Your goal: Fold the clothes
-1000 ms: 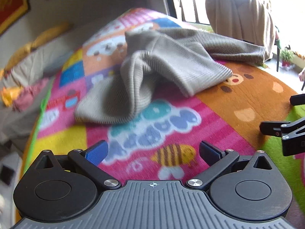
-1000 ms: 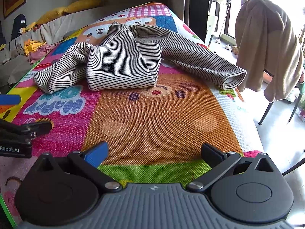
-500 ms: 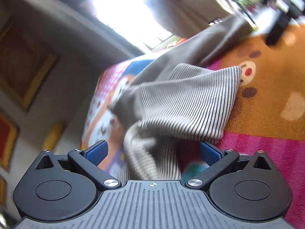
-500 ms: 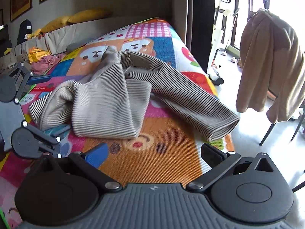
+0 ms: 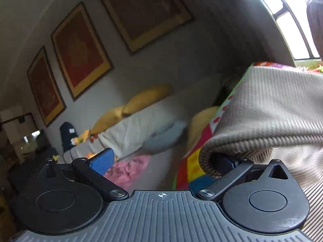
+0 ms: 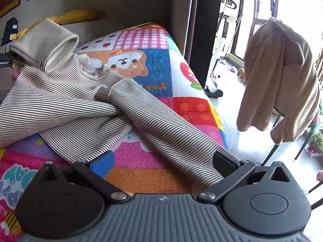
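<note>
our left tongs (image 5: 161, 159) gape wide, one finger tucked inside the sweater (image 6: 66, 100) cuff; our right tongs (image 6: 163, 163) stand wide open astride the other sleeve (image 6: 171, 139) on the bed (image 6: 161, 46). we should close both squarely before spreading it flat.

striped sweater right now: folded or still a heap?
Not folded. The striped sweater lies crumpled on the play mat, body bunched, one sleeve stretched toward the right gripper, the other sleeve's cuff lifted off the mat.

One striped sweater (image 6: 66, 104), three framed pictures (image 5: 80, 48), two hand-held grippers (image 6: 162, 165)
</note>
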Available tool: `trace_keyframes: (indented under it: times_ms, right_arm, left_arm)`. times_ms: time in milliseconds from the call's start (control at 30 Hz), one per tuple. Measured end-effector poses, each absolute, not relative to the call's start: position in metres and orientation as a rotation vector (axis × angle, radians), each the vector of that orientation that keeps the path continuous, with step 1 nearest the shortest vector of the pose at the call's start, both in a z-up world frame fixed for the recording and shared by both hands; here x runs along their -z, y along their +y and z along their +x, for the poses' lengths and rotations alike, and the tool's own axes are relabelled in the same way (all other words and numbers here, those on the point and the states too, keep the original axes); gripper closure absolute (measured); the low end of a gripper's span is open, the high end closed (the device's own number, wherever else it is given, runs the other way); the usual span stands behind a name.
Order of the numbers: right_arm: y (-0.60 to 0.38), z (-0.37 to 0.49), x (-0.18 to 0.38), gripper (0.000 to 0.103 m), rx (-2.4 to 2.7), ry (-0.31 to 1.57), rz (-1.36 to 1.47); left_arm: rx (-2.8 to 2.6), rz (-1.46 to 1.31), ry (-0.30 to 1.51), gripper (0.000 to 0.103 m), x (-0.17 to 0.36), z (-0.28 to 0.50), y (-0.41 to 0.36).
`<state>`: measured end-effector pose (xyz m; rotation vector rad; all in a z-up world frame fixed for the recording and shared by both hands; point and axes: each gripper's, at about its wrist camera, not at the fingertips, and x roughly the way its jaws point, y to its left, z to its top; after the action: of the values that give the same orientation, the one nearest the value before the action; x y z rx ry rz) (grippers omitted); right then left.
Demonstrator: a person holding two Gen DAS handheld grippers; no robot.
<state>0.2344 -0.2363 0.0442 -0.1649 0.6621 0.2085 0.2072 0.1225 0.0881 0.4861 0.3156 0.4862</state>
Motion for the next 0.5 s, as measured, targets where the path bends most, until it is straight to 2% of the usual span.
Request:
trace_keyframes:
  times_ms: [167, 367, 500]
  right_arm:
    - [-0.183, 0.244, -0.036, 0.0, -0.318, 0.668, -0.3]
    - [-0.119, 0.217, -0.008, 0.0, -0.343, 0.546, -0.709]
    - [-0.123, 0.222, -0.009, 0.0, -0.146, 0.442, -0.718]
  left_arm:
    - [-0.479, 0.54, 0.45, 0.0, -0.05, 0.194, 0.149]
    - [-0.291, 0.337, 0.461, 0.0, -0.078, 0.148, 0.156]
    - [-0.099, 0.277, 0.467, 0.0, -0.078, 0.12, 0.144]
